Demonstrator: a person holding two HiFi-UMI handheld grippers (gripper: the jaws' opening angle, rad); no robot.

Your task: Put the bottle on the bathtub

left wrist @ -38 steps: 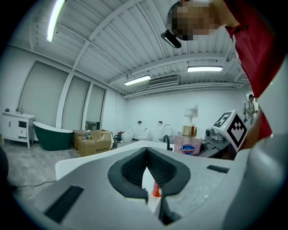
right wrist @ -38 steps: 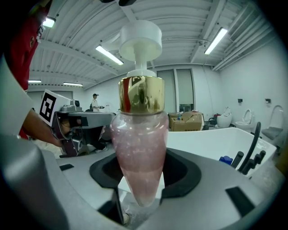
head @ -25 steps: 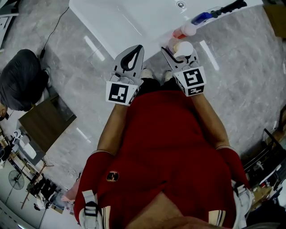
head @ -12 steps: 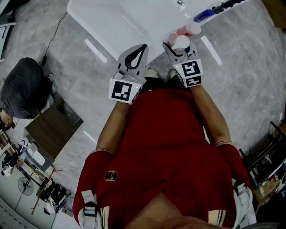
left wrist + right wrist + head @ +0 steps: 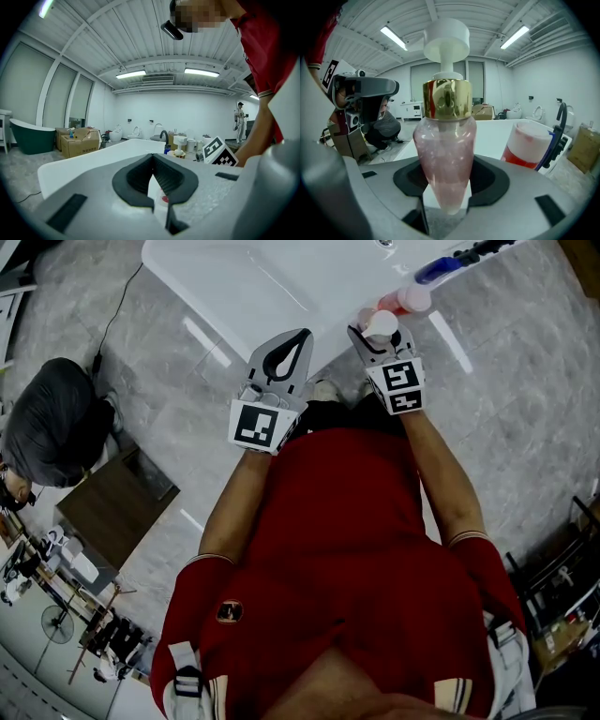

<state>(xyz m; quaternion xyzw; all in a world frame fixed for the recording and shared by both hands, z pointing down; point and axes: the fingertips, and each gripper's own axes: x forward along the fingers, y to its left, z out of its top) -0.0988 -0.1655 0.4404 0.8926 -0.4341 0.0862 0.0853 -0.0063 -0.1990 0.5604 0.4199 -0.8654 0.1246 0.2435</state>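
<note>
My right gripper (image 5: 377, 332) is shut on a clear pink bottle (image 5: 446, 154) with a gold collar and a white pump cap (image 5: 381, 322). The bottle stands upright between the jaws, its narrow base down in the gap. It hangs at the near rim of the white bathtub (image 5: 262, 287), close to a red bottle with a white top (image 5: 405, 301) that stands on the rim. My left gripper (image 5: 296, 337) is shut and holds nothing. It hovers to the left of the right gripper at the tub's edge. In the left gripper view its dark pads (image 5: 140, 174) meet at the tip.
A blue item (image 5: 436, 270) and a black shower handle (image 5: 483, 251) lie on the tub rim past the red bottle (image 5: 528, 145). A person in dark clothes (image 5: 52, 418) crouches on the grey floor at left, beside a brown cabinet (image 5: 108, 507). Cardboard boxes (image 5: 77, 140) stand far off.
Both grippers have moved up the picture toward the tub rim. The right one has carried the pink bottle closer to the red bottle and lower.
</note>
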